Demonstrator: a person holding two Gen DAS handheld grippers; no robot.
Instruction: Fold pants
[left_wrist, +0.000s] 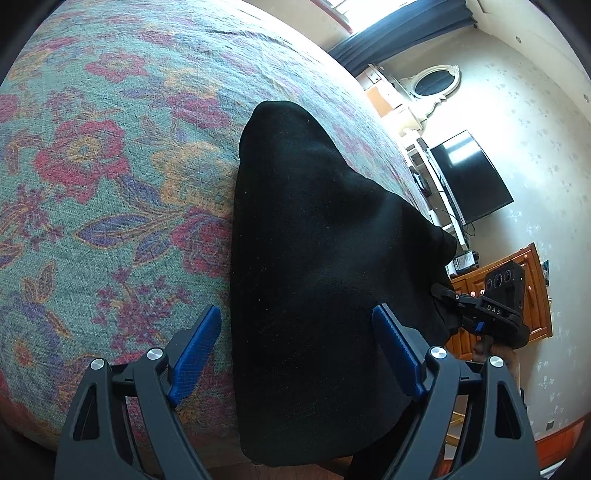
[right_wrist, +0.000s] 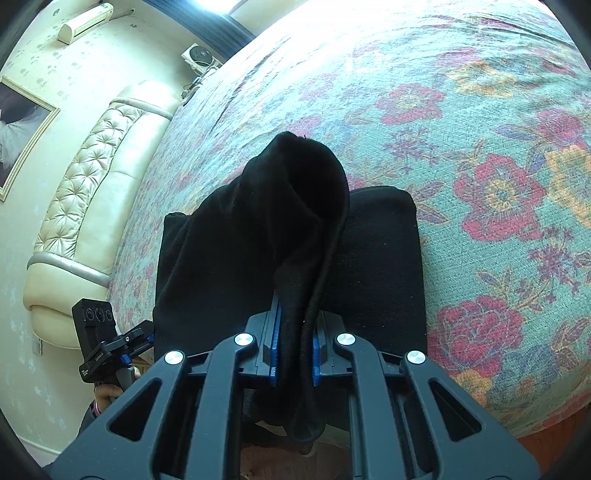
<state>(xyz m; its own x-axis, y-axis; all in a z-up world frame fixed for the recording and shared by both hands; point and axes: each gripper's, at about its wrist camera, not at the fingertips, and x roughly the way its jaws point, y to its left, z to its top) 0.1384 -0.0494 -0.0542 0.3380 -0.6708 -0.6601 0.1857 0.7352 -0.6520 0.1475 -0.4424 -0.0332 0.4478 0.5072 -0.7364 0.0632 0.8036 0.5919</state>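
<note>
Jaws of the left gripper (left_wrist: 297, 345) stand wide apart, with nothing between the blue pads (left_wrist: 195, 349); the pants (left_wrist: 317, 258) lie just under and between them. Jaws of the right gripper (right_wrist: 294, 347) are pressed together on a bunched part of the pants (right_wrist: 291, 236), and this part rises from the pile as a dark ridge toward the camera. The pants are black and lie partly folded on the bed (left_wrist: 110, 166), near its edge, on a floral cover of green, red and blue. In the right wrist view the left gripper (right_wrist: 138, 338) is at the left side of the pants. A headboard (right_wrist: 92, 192) stands behind the bed, and a TV (left_wrist: 469, 177) hangs on the wall.
</note>
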